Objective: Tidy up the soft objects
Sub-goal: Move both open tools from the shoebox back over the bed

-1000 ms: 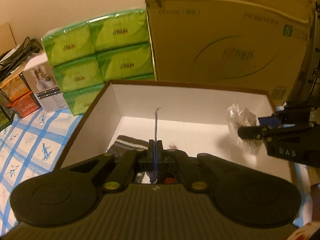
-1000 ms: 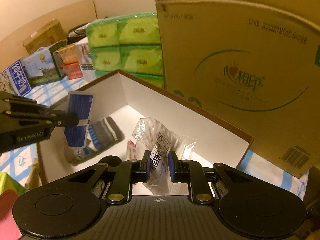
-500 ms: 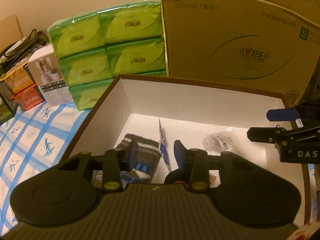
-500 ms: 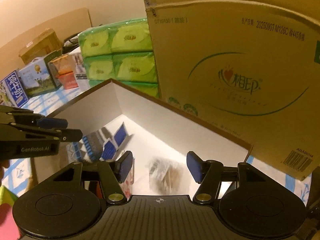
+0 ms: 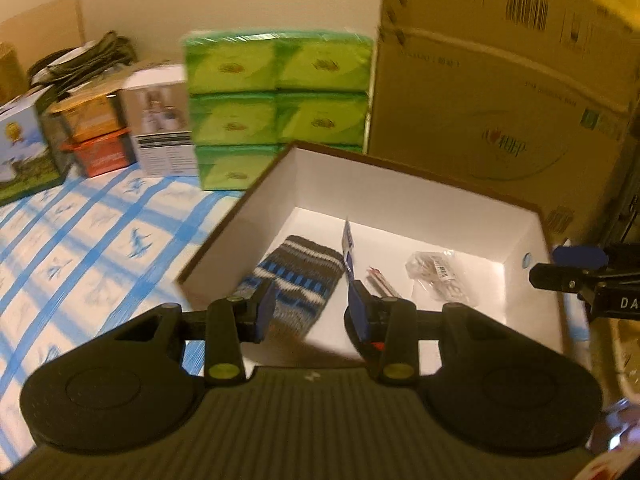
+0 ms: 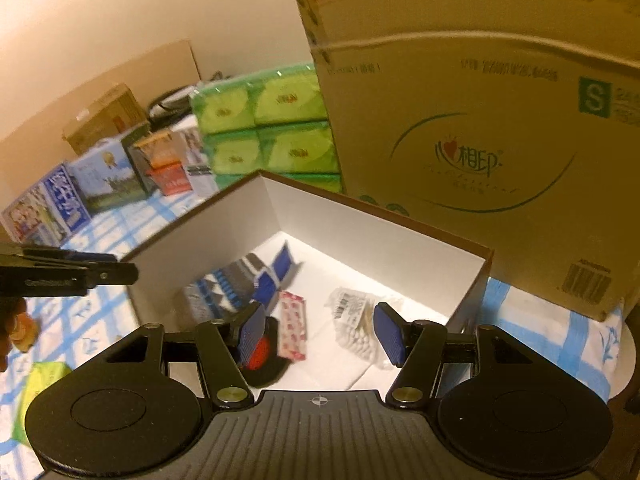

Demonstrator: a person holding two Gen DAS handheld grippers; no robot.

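**Both grippers released above the white box**

In the left wrist view the left gripper (image 5: 312,306) sits at lower centre with its jaws apart and nothing between the blue pads. Past them, in the middle of the frame, lies the open white cardboard box with a brown rim (image 5: 420,184). On its floor rest a brown, blue and white striped knitted sock (image 5: 296,276) with a blue paper tag (image 5: 349,248) standing at its right edge, and further right a clear crinkled plastic bag with a barcode label (image 5: 438,276).

The right gripper (image 6: 320,334), lower centre in its own view, is likewise spread wide and empty, the plastic bag lying on the box floor beyond it. A stack of green tissue packs (image 5: 276,104) and a large tan cardboard carton (image 5: 500,100) stand behind the box, at upper centre and upper right.
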